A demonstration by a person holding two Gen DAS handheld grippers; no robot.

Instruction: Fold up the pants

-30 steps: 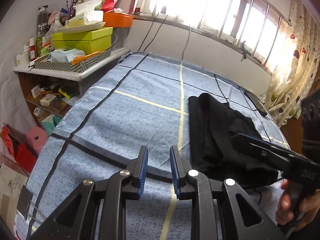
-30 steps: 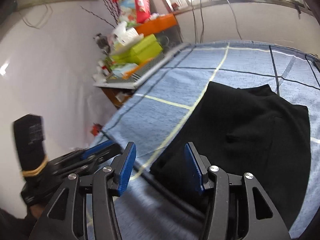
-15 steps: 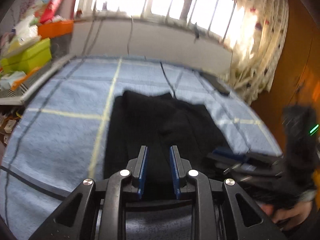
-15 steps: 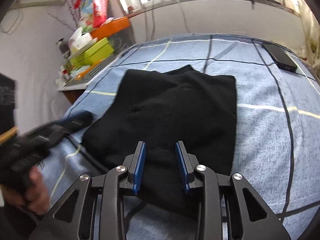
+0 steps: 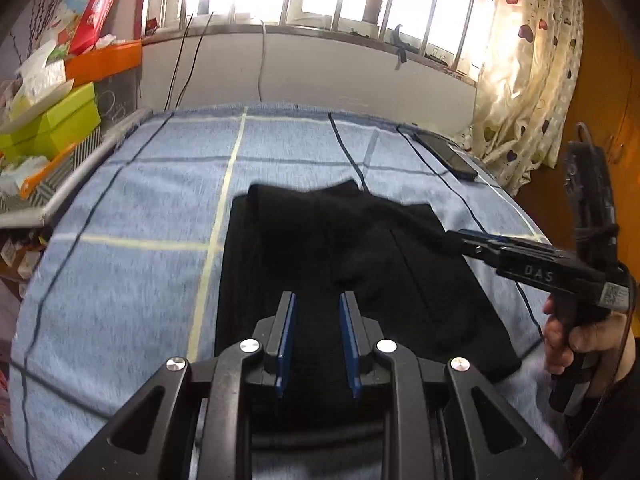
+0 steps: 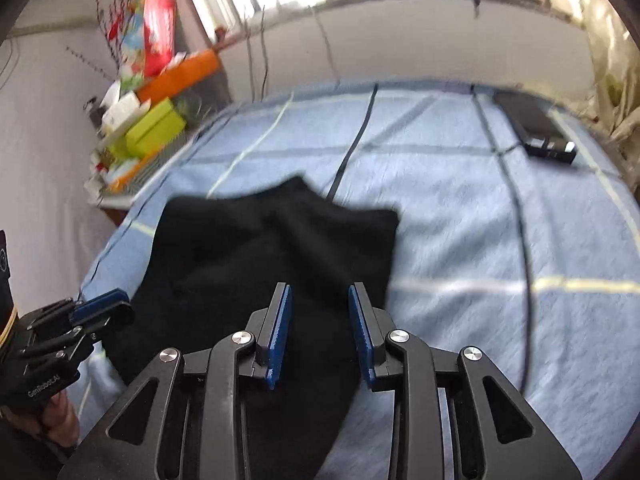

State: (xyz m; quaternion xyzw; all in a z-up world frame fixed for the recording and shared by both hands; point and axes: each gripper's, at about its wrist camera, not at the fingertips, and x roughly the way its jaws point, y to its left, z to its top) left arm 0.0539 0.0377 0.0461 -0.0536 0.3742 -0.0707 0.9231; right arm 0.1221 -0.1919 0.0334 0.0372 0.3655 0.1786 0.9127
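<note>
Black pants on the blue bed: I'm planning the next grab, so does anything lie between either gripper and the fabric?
Nothing visible does. The black folded pants lie bare on the blue checked bedcover, with the left gripper and right gripper right over them. The flat black device and its cable lie off toward the far edge.

Bed (image 5: 132,264) has a blue blanket with yellow and dark grid lines. Black pants (image 5: 344,256), folded, lie flat mid-bed. A dark flat device (image 6: 536,128), probably a phone or power bank, sits near the far right corner with a cable (image 6: 520,216) trailing toward the near edge.
</note>
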